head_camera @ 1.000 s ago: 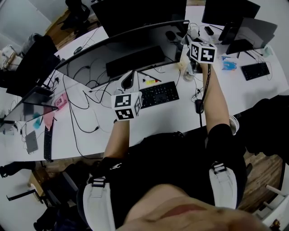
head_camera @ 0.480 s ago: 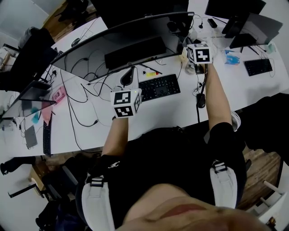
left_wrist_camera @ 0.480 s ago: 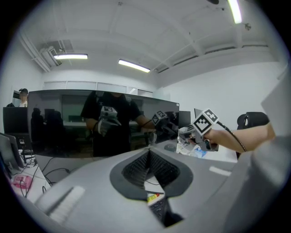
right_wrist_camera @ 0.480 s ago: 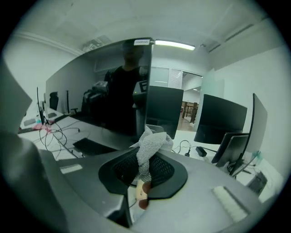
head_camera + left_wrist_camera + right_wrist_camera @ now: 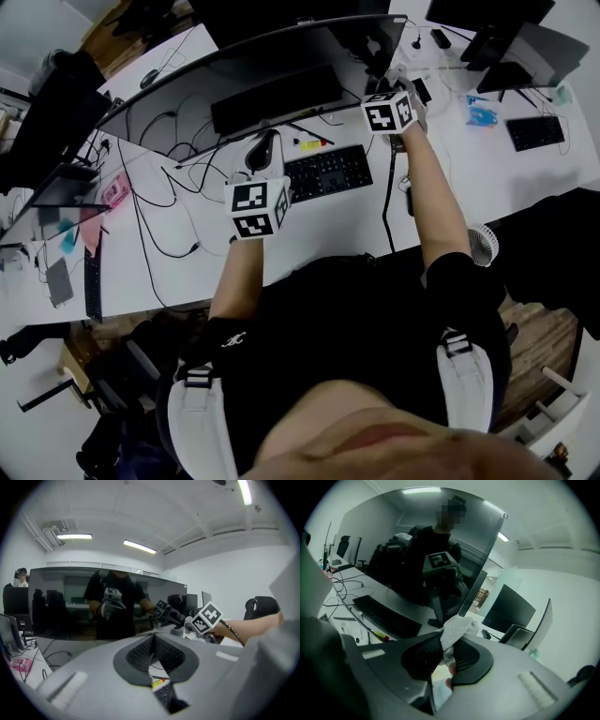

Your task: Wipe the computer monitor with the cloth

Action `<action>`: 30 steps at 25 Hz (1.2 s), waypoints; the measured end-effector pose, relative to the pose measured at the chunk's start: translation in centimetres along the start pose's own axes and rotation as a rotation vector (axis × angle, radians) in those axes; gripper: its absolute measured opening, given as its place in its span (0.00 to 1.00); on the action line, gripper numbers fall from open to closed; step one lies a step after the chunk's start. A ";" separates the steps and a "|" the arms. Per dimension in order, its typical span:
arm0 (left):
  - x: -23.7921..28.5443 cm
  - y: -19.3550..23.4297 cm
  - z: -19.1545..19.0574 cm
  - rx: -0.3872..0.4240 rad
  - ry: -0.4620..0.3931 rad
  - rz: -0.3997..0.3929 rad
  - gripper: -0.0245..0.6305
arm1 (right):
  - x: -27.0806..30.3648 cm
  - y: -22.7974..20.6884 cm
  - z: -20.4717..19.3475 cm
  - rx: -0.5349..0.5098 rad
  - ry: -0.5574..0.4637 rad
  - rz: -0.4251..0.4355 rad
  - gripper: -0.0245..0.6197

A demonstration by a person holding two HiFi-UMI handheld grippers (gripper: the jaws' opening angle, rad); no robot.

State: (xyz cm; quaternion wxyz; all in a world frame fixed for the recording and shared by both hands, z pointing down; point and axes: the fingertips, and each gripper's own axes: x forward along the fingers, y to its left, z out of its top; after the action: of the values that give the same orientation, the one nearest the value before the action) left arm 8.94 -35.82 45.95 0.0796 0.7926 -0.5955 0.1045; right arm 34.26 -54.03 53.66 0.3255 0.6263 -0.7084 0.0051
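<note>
A wide curved monitor (image 5: 262, 70) stands along the back of the white desk (image 5: 328, 230); its dark screen (image 5: 417, 545) mirrors the person and both grippers. My right gripper (image 5: 449, 641) is shut on a white cloth (image 5: 455, 629), held close in front of the screen's right end (image 5: 380, 47). In the head view the cloth (image 5: 401, 77) pokes out past the right gripper (image 5: 397, 86). My left gripper (image 5: 152, 638) is shut with nothing in it, pointing at the screen (image 5: 70, 602) above the desk. In the head view the left gripper (image 5: 263, 159) hovers left of the keyboard.
A black keyboard (image 5: 328, 172) lies under the monitor, with pens (image 5: 314, 142) and loose cables (image 5: 159, 206) around it. More monitors (image 5: 487, 14), a second keyboard (image 5: 534, 131) and a small fan (image 5: 483, 248) sit to the right. A pink item (image 5: 111, 192) lies far left.
My right gripper with the cloth has moved left, closer to the monitor's right end. The left gripper has stayed about where it was.
</note>
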 end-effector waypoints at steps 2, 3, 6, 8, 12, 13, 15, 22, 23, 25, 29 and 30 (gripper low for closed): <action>0.1 0.2 -0.1 0.000 0.003 0.001 0.12 | 0.3 0.4 -0.6 0.038 0.018 -0.024 0.10; 0.2 0.2 -0.2 0.000 0.004 0.000 0.12 | 0.5 0.6 -0.9 0.054 0.027 -0.032 0.10; 0.4 0.5 -0.4 -0.001 0.009 0.000 0.12 | 1.2 1.0 -1.9 0.090 0.045 -0.046 0.10; 0.4 0.7 -0.6 -0.004 0.015 0.004 0.12 | 1.5 1.2 -2.3 0.113 0.043 -0.052 0.10; 0.6 1.0 -1.0 -0.004 0.027 0.007 0.12 | 2.3 1.6 -3.4 0.181 0.040 -0.049 0.10; 0.7 1.0 -1.0 -0.004 0.030 0.008 0.12 | 2.4 1.6 -3.6 0.188 0.040 -0.052 0.10; 0.8 1.1 -1.1 -0.004 0.034 0.011 0.12 | 2.6 1.8 -3.8 0.196 0.044 -0.059 0.10; 0.6 1.2 -1.6 0.003 0.051 0.013 0.12 | 2.7 3.3 -5.1 0.277 0.088 -0.046 0.10; 0.5 1.2 -1.7 0.004 0.053 0.014 0.12 | 2.9 3.5 -5.4 0.285 0.092 -0.050 0.10; 0.3 1.4 -1.8 0.005 0.056 0.019 0.12 | 3.3 3.8 -6.1 0.305 0.099 -0.058 0.10; -0.3 2.1 -2.1 0.014 0.068 0.031 0.12 | 4.1 4.7 -7.4 0.356 0.128 -0.060 0.10; -0.4 2.3 -2.2 0.017 0.072 0.035 0.12 | 4.4 5.0 -7.9 0.372 0.139 -0.057 0.10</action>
State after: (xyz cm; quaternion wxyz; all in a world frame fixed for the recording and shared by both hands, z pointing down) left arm 6.42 -35.50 47.98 0.0924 0.7784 -0.6051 0.1393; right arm 33.39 -53.53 63.91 0.2521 0.6937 -0.6530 0.1698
